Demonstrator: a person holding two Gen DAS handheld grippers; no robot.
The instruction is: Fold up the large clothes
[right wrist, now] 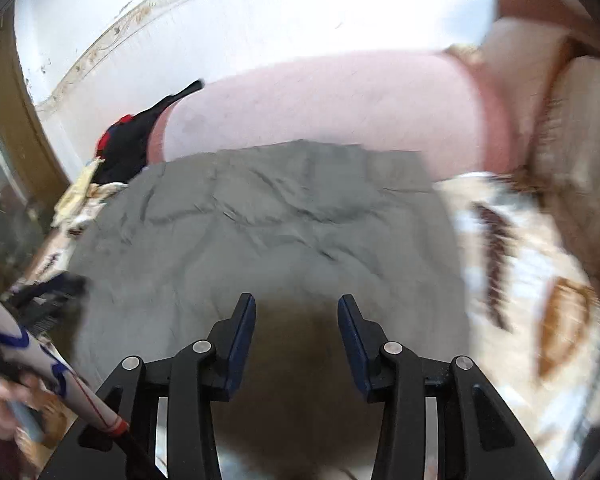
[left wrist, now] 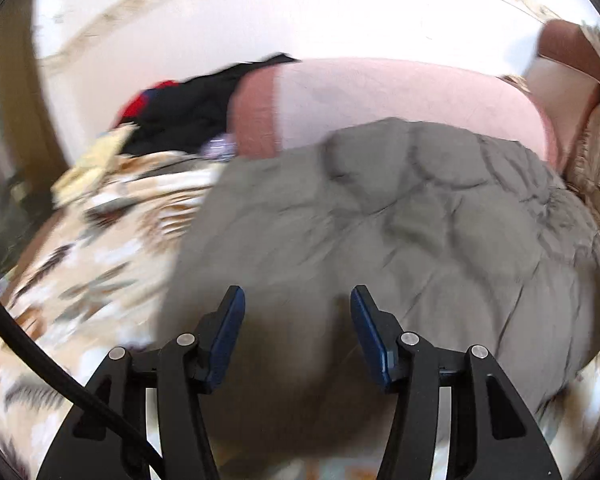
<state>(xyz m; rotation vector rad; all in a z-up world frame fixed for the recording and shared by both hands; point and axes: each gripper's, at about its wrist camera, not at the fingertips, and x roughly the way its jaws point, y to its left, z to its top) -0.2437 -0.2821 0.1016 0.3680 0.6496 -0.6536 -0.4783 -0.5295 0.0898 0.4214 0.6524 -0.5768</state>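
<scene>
A bed cover [left wrist: 100, 264] printed with brown and orange leaves lies under everything, showing to the left of the left gripper [left wrist: 297, 300] and to the right of the right gripper [right wrist: 297, 308]. A pink pillow [left wrist: 400, 96] lies across the far side, ahead of both grippers. The grey garment [left wrist: 380, 232] is spread flat and creased on the cover, directly below and ahead of both grippers, its far edge touching the pillow. In the right wrist view it fills the middle, with a straight right edge just right of the fingers.

A heap of black clothes [left wrist: 188, 116] with a red and blue patch sits far left of both grippers, beside the pillow's end. A pale yellow cloth [left wrist: 88, 168] lies just nearer than the heap.

Both grippers stand partly open above the garment, jaws apart with nothing between the blue pads; whether the tips touch the cloth cannot be told through the blur. In the right wrist view the left gripper shows blurred at the far left, with a hand [right wrist: 0, 408] at the lower left corner.
</scene>
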